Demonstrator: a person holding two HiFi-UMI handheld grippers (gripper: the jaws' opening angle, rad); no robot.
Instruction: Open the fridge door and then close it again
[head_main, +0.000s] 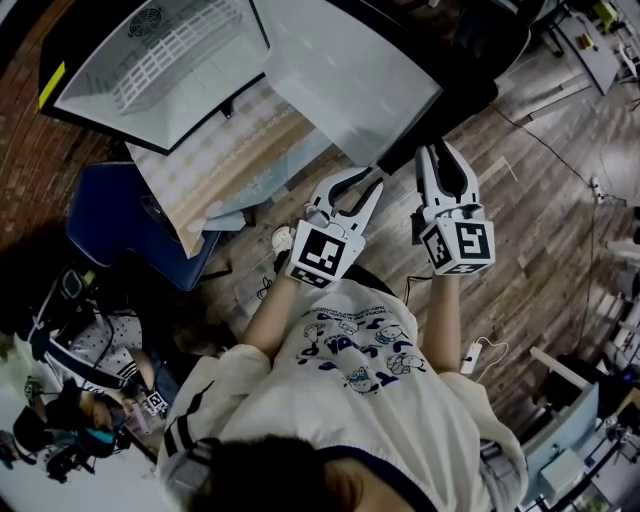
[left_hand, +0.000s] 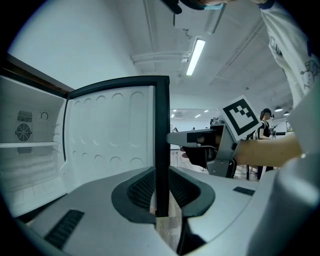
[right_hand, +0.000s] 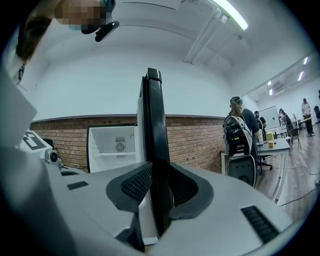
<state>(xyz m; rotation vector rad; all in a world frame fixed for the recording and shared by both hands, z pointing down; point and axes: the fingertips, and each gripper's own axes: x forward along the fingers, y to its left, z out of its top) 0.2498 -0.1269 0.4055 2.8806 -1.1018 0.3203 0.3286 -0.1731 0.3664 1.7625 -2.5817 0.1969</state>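
The fridge (head_main: 150, 60) fills the upper left of the head view, its white cabinet standing open with a wire shelf showing inside. The fridge door (head_main: 340, 70) is swung out from it and takes up the upper middle of the frame, its pale inner lining facing the cabinet. Below it is the wooden floor (head_main: 540, 230), and a blue chair (head_main: 120, 220) sits at mid left.

Both claws meet the door's free edge near the centre of the frame. The left claw (head_main: 350, 190) is narrowed onto that dark edge, which stands upright between its pads with the lining off to the left. Just to its right, the right claw (head_main: 437, 155) is likewise clamped on the same edge, with the open cabinet beyond to the left and a brick wall (right_hand: 195, 140) behind.
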